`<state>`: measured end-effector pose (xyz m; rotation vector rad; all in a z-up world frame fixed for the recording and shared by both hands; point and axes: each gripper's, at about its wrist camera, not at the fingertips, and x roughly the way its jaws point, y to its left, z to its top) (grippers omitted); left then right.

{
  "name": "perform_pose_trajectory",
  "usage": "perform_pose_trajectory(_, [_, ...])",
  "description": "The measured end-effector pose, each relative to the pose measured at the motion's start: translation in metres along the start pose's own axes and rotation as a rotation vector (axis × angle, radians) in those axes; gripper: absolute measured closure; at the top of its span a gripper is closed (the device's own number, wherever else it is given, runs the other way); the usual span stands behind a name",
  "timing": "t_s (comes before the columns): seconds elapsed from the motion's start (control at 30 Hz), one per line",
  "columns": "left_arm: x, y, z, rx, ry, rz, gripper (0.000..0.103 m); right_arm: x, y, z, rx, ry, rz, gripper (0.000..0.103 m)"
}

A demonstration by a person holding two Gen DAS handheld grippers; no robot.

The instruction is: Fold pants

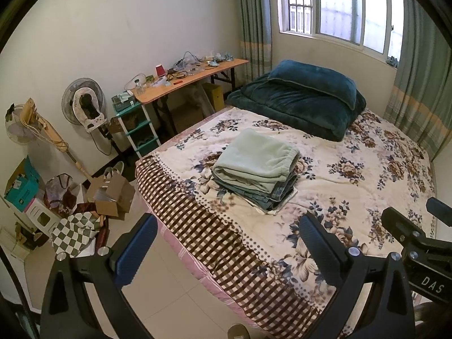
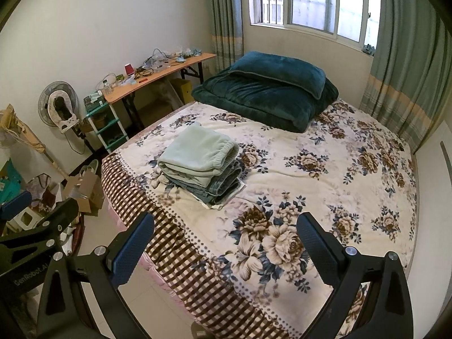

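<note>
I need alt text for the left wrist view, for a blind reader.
A stack of folded pants, light green pair on top, lies on a floral bed. The open left tongs hover empty near the bed's foot; a dark green quilt lies beyond.

bedspread [image 2: 296,175] open rt of pants stack [image 2: 203,163]; quilt [image 2: 268,93] behind

Folded pants [image 1: 255,159] cover most of the stack [image 1: 278,195] beneath; only its edges show, piece count unclear. Right gripper [image 1: 409,220] is cut off at 3 o'clock in the left view; left gripper [image 2: 31,206] is cut off at 9 o'clock in the right view. Desk [image 2: 169,69] clutter is too small to identify. Floor boxes [image 1: 113,195] are partly hidden behind the bed [image 1: 353,197] corner.
</note>
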<state>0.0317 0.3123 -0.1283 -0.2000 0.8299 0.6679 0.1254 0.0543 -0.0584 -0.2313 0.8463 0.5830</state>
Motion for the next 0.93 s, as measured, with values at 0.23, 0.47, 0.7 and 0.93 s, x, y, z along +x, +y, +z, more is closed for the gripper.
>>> perform_pose_trajectory(0.23, [-0.0029, -0.0028, 0.0020, 0.002, -0.007, 0.007, 0.000, -0.0004, -0.0019, 0.0013, -0.006, -0.001, 0.001, 0.000])
perform_pose_trajectory(0.47, [-0.0040, -0.0029, 0.0002, 0.001, -0.007, 0.007, 0.000, -0.0009, -0.0011, 0.0003, -0.003, -0.001, 0.005, 0.000])
perform_pose_trajectory(0.7, [-0.0045, -0.0034, -0.0003, -0.002, -0.007, 0.010, 0.000, -0.0010, 0.0013, -0.0009, -0.004, 0.002, 0.005, 0.000])
perform_pose_trajectory(0.93, [-0.0088, 0.0034, 0.0005, -0.014, -0.009, 0.019, 0.000, -0.0022, 0.0039, -0.0003, -0.003, 0.004, 0.007, 0.000])
